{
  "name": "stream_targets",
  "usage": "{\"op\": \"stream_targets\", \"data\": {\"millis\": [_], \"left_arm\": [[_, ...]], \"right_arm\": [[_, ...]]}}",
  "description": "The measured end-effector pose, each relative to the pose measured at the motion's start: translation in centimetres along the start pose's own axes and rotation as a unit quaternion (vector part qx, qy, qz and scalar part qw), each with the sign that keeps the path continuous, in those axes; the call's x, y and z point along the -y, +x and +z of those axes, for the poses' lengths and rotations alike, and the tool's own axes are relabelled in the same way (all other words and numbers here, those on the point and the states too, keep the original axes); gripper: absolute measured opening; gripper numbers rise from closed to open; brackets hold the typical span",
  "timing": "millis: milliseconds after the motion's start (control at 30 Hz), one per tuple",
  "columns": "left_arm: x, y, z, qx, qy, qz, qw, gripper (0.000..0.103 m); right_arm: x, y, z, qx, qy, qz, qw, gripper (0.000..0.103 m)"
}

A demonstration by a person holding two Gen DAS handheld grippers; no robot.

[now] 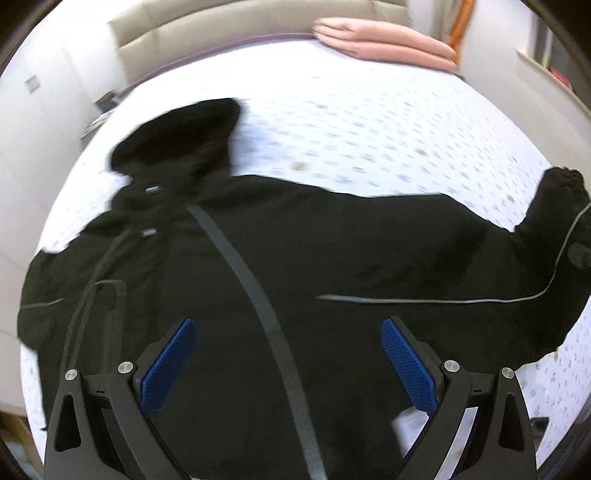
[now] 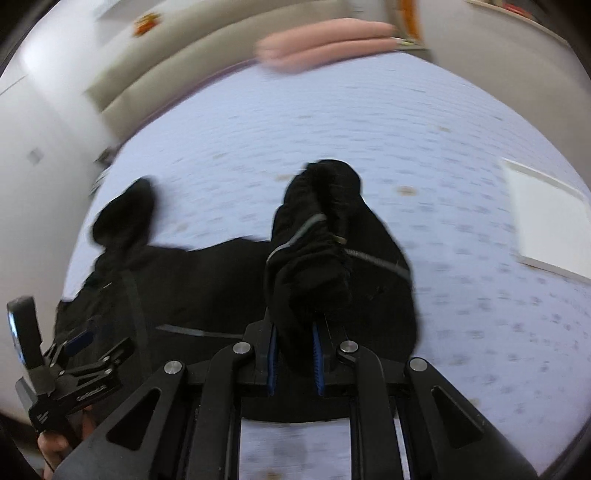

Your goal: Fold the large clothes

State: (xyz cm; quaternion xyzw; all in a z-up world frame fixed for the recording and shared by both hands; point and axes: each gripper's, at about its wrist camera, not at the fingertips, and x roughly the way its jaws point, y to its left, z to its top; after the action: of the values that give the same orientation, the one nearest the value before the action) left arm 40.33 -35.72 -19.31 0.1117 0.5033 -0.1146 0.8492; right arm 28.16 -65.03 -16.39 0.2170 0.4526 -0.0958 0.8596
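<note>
A large black jacket (image 1: 295, 251) with a grey zip and thin grey piping lies spread on the bed, its hood (image 1: 177, 140) at the far left. My left gripper (image 1: 288, 332) is open above the jacket's body, blue pads wide apart, holding nothing. My right gripper (image 2: 294, 332) is shut on the jacket's bunched sleeve (image 2: 317, 236) and holds it lifted off the bed. The sleeve also shows at the right edge of the left wrist view (image 1: 561, 192). The left gripper shows in the right wrist view (image 2: 77, 339) at the lower left.
The bed sheet (image 1: 369, 110) is white with small blue dots. A folded pink blanket (image 1: 384, 40) lies at the far edge by a beige headboard (image 1: 221, 22). A white flat sheet or pad (image 2: 546, 214) lies on the bed at the right. White walls stand to the left.
</note>
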Motion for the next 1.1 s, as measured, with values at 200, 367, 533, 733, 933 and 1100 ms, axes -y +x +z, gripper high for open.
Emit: {"op": "stream_targets", "data": {"millis": [200, 367, 533, 733, 933, 1100], "left_arm": [[-10.1, -1.8, -2.1, -0.014, -0.036, 0.016, 0.9991, 0.1], [-19.1, -2.3, -4.3, -0.021, -0.07, 0.045, 0.9964, 0.1], [-27.0, -2.5, -5.8, -0.033, -0.115, 0.058, 0.991, 0.1], [-32.9, -1.9, -6.8, -0.038, -0.131, 0.079, 0.9875, 0.1], [-36.4, 0.3, -7.9, -0.057, -0.148, 0.074, 0.9845, 0.1], [-37.5, 1.9, -7.6, -0.065, -0.14, 0.06, 0.9862, 0.1]], "right_arm": [[-14.0, 1.7, -2.5, -0.033, -0.062, 0.056, 0.996, 0.017], [-24.3, 3.3, -5.4, -0.051, -0.108, 0.089, 0.989, 0.017], [-32.0, 7.3, -7.6, -0.077, -0.141, 0.098, 0.982, 0.017], [-40.4, 12.5, -10.4, -0.114, -0.181, 0.111, 0.971, 0.017], [-45.1, 21.1, -14.4, -0.178, -0.213, 0.063, 0.959, 0.02], [-45.9, 22.0, -15.1, -0.199, -0.228, 0.066, 0.951, 0.047]]}}
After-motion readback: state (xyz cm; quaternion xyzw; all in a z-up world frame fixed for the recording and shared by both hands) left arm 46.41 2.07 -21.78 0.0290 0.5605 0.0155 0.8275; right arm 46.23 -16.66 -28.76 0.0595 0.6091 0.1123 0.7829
